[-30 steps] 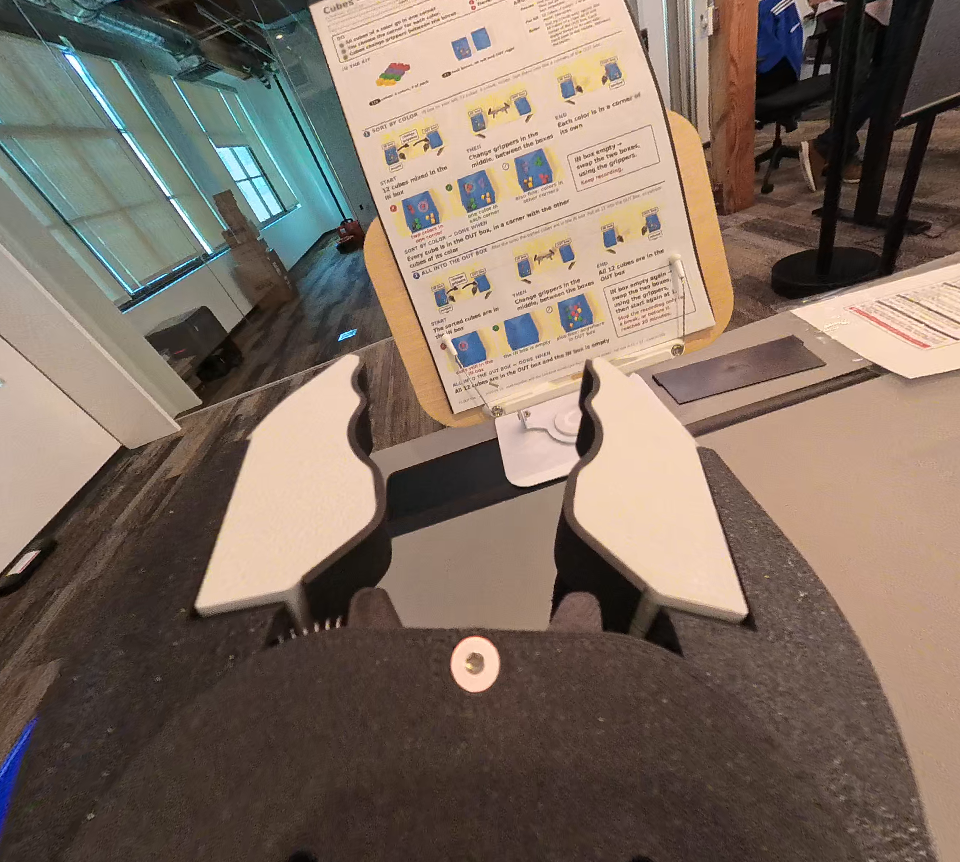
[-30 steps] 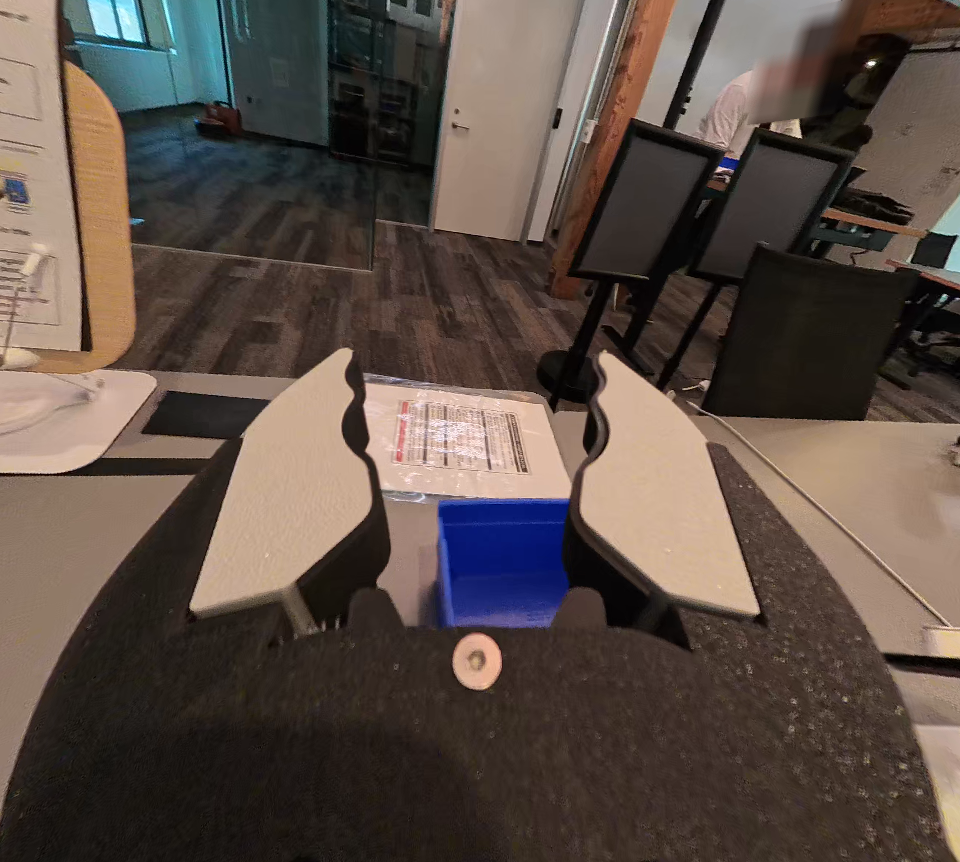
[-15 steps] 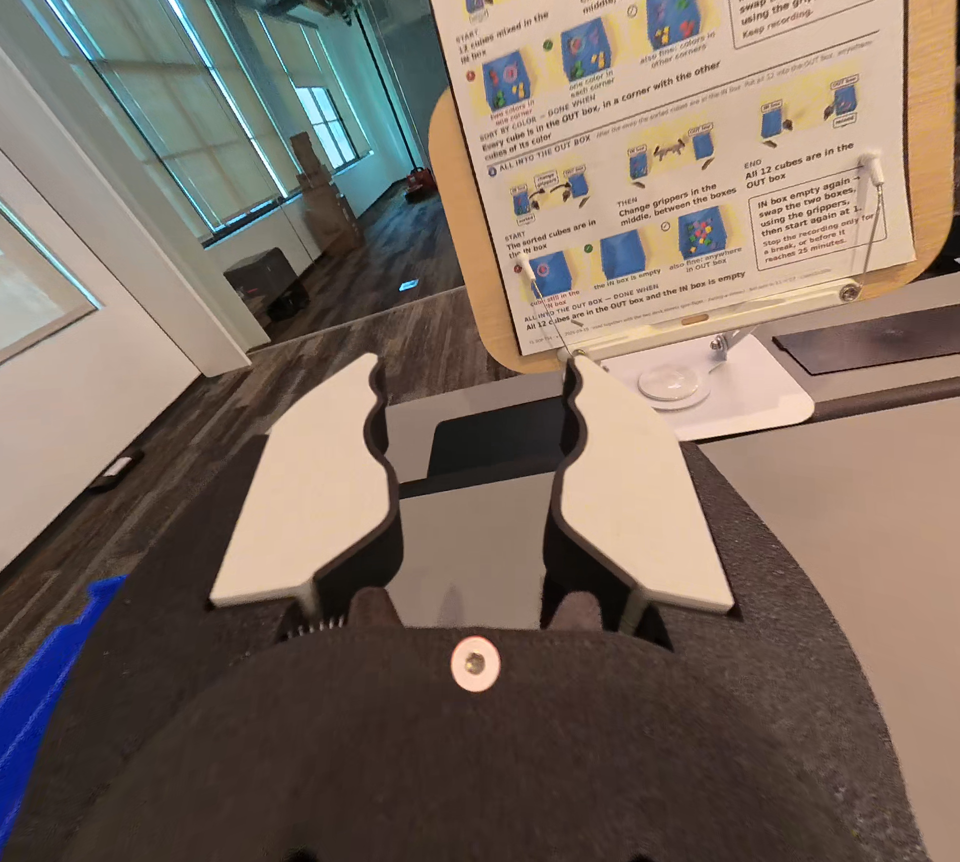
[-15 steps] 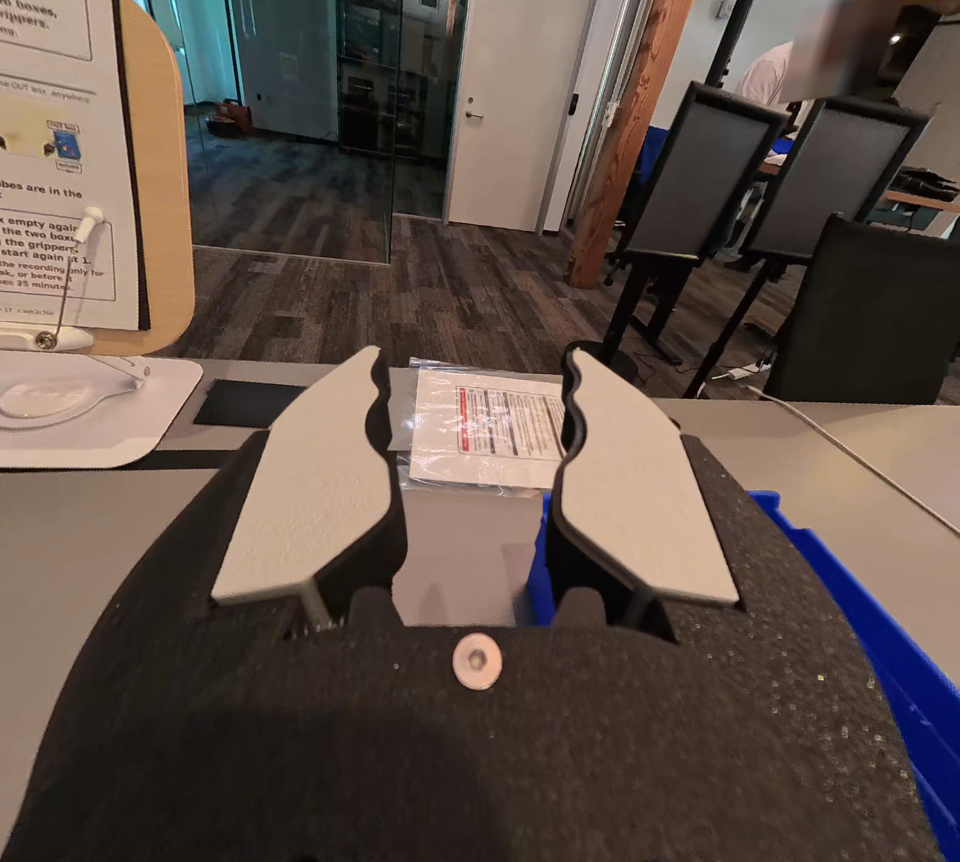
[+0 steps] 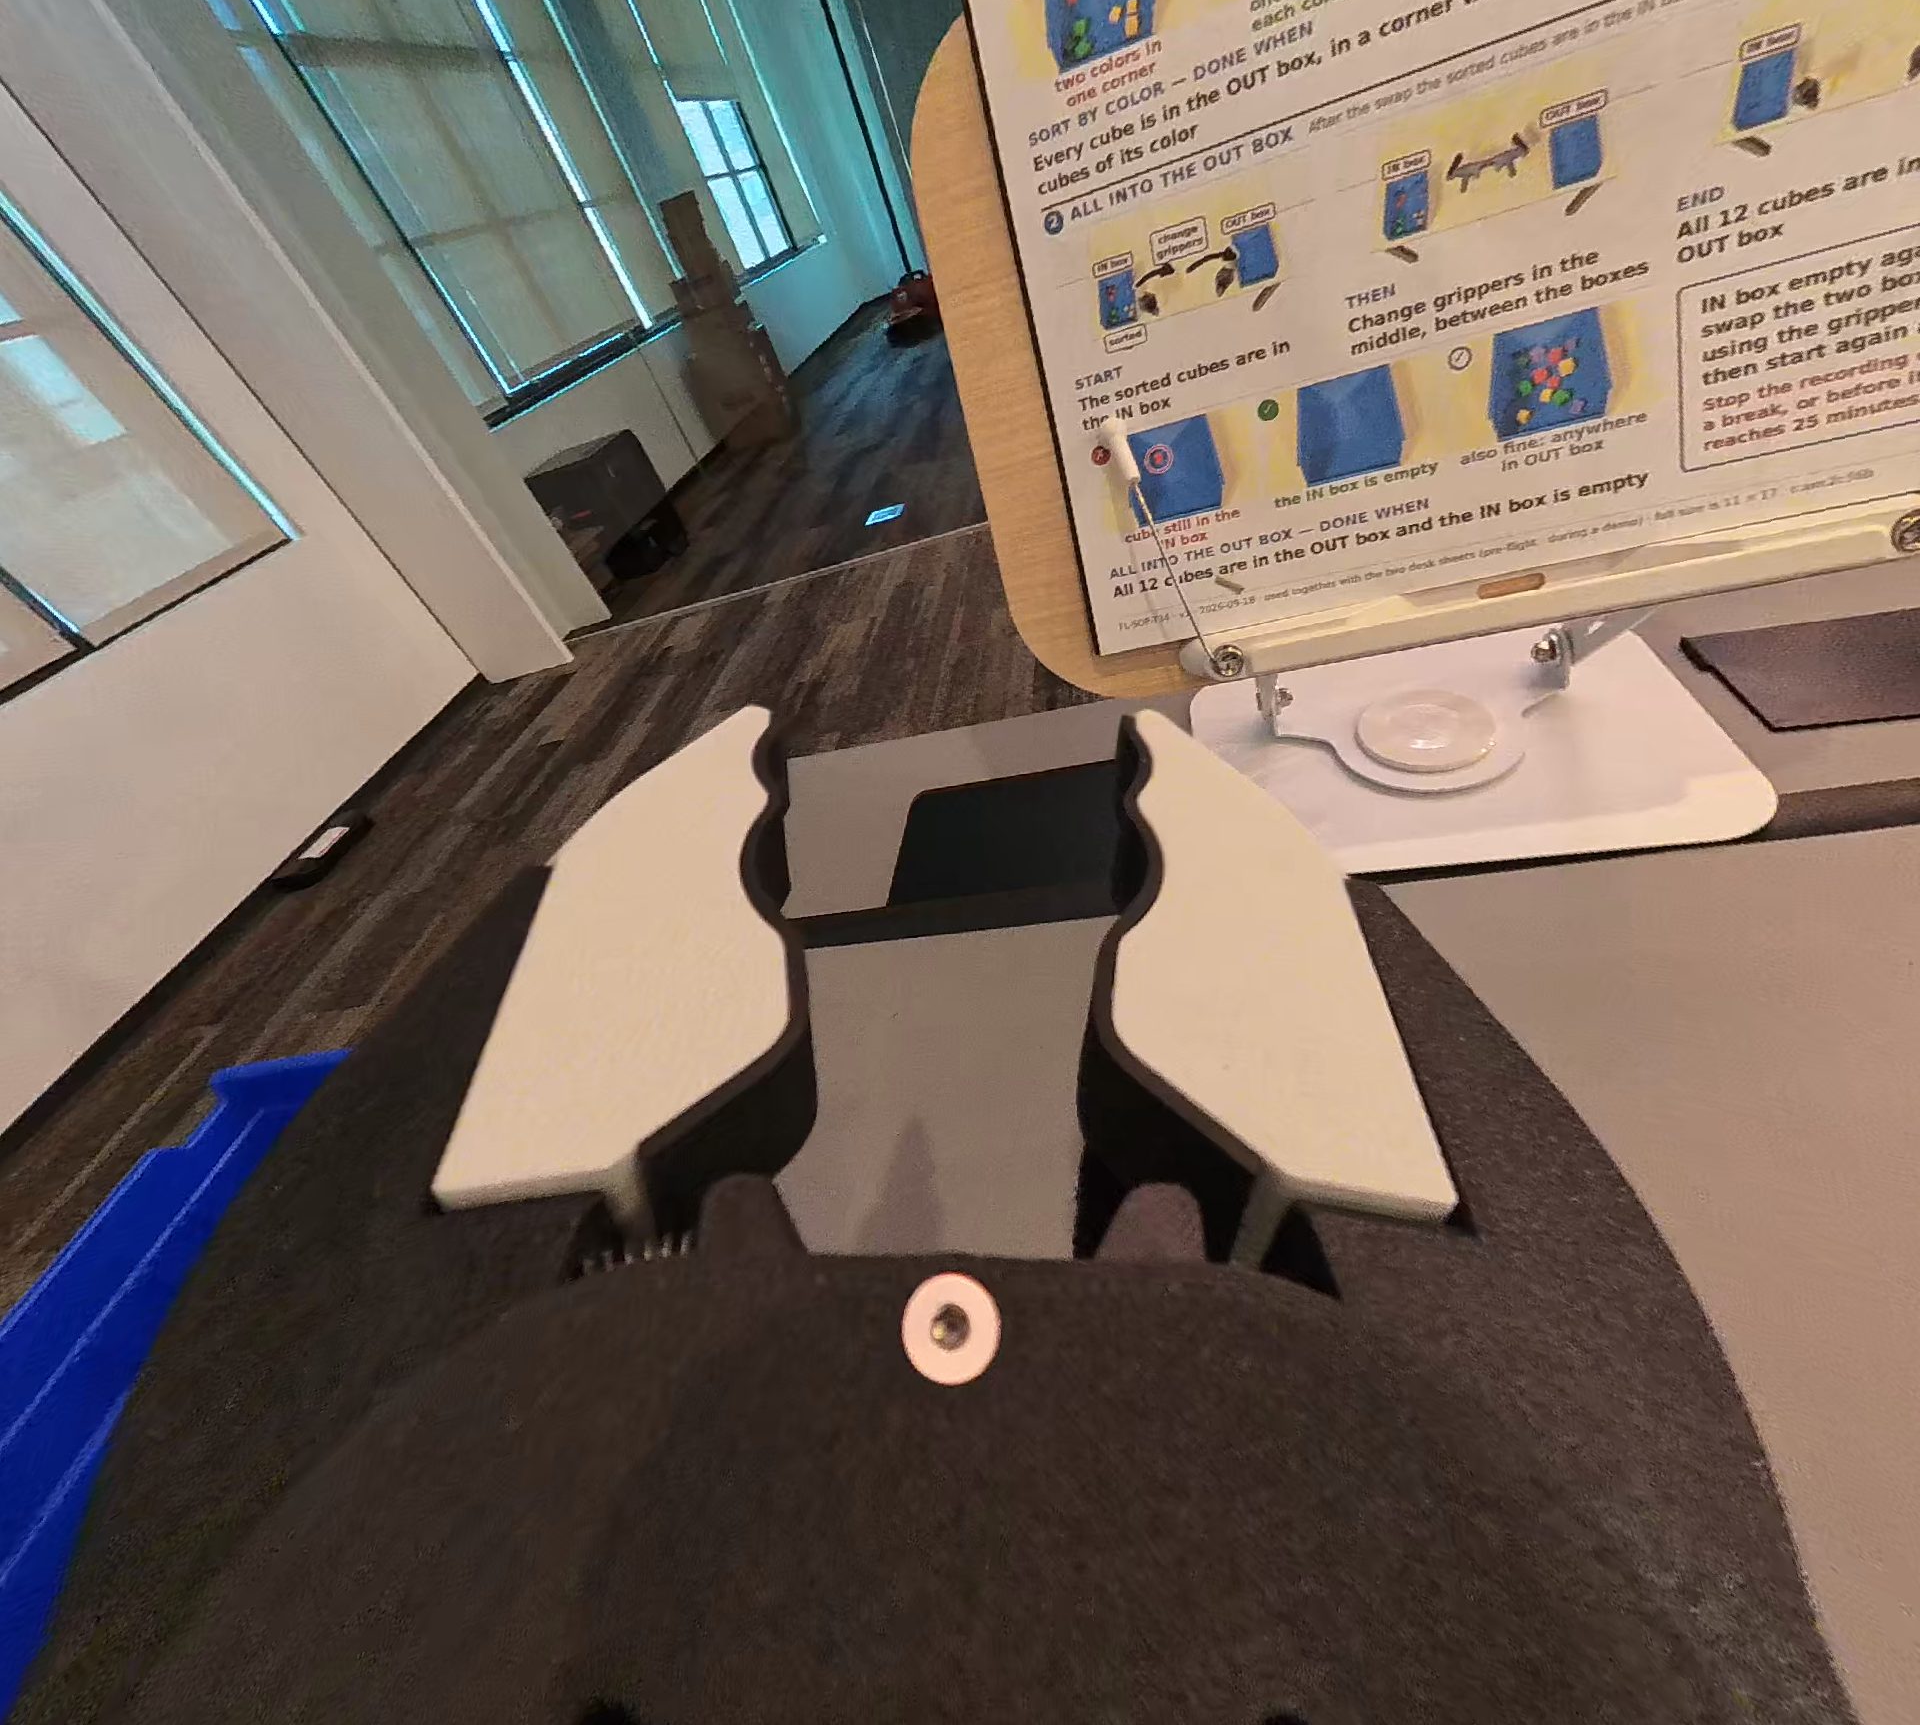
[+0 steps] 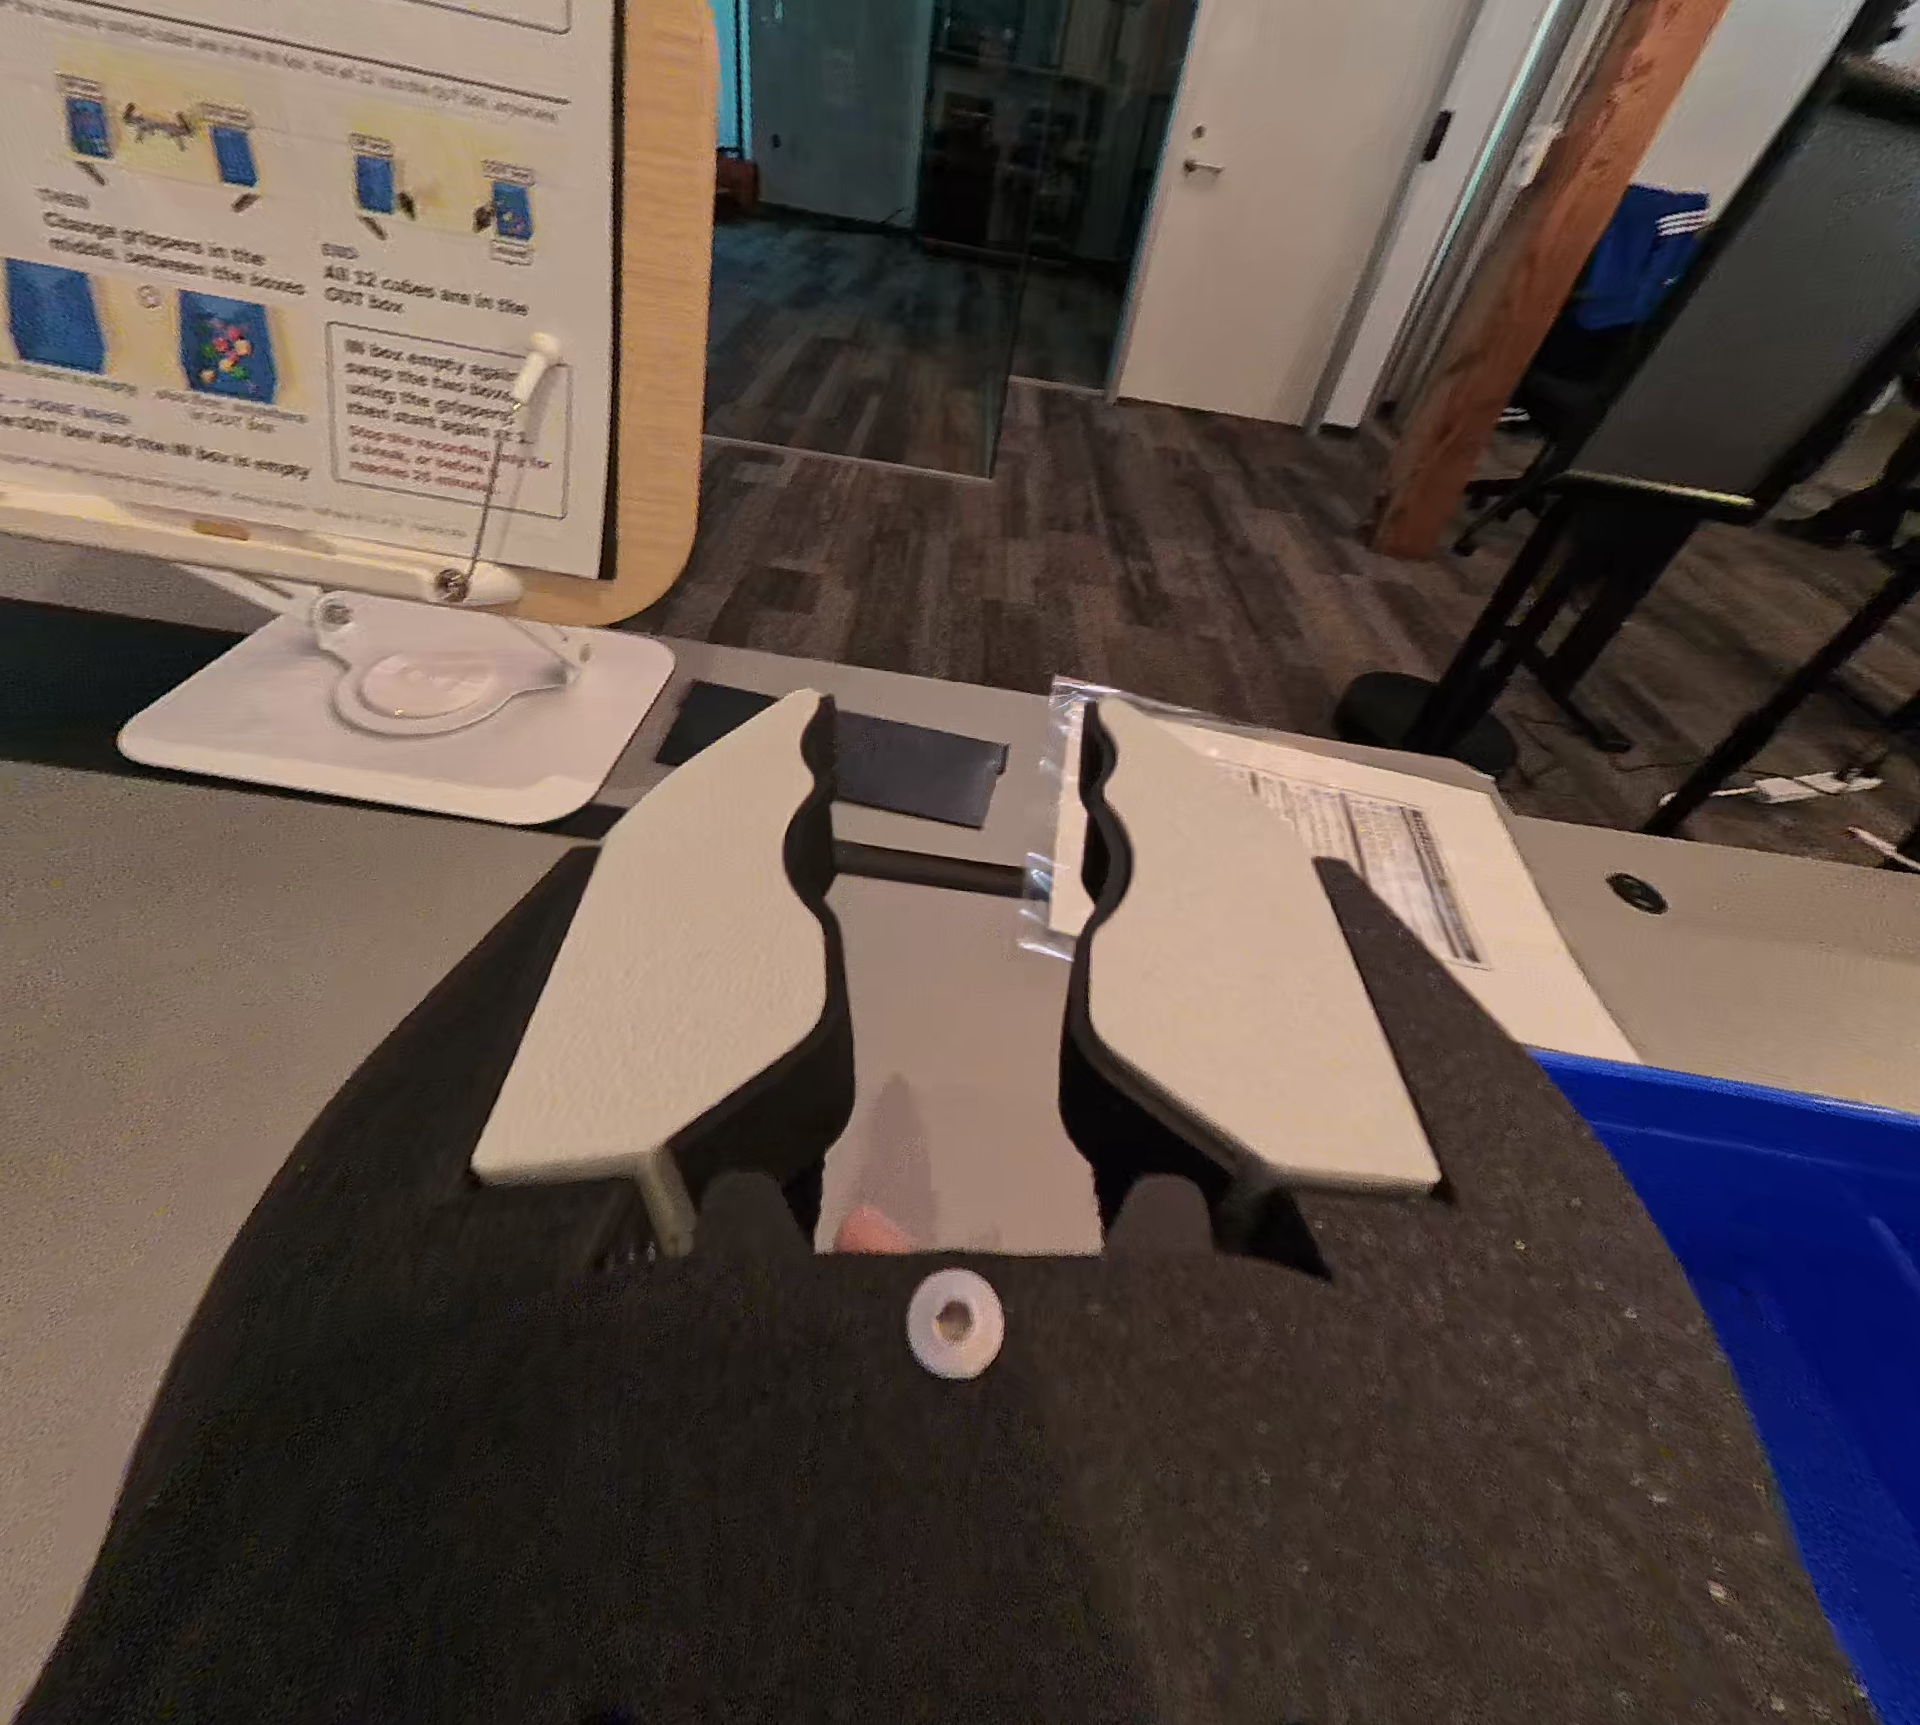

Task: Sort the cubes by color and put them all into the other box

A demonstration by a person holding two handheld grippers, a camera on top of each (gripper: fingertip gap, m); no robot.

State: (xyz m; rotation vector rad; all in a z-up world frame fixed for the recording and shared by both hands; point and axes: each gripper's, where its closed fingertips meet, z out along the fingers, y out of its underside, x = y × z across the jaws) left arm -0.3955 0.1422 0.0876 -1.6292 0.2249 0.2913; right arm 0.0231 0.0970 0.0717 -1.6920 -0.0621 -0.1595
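My left gripper [image 5: 948,745] is open and empty above the grey table [image 5: 1662,1052]. A blue box [image 5: 94,1343] shows only as a rim at the lower left of the left wrist view. My right gripper [image 6: 951,730] is open and empty over the table [image 6: 208,948]. A second blue box [image 6: 1787,1312] lies at the right edge of the right wrist view, beside the gripper. No cubes show in either view; the insides of both boxes are hidden.
An instruction sheet on a wooden board with a white stand [image 5: 1455,304] stands at the table's far side; it also shows in the right wrist view [image 6: 312,221]. A bagged paper sheet [image 6: 1351,844] and a dark pad [image 6: 914,771] lie ahead of the right gripper.
Both grippers have moved toward the middle: the left box slid into view at the lower left, the right box shifted to the right edge. Both jaws narrowed slightly but stay open.
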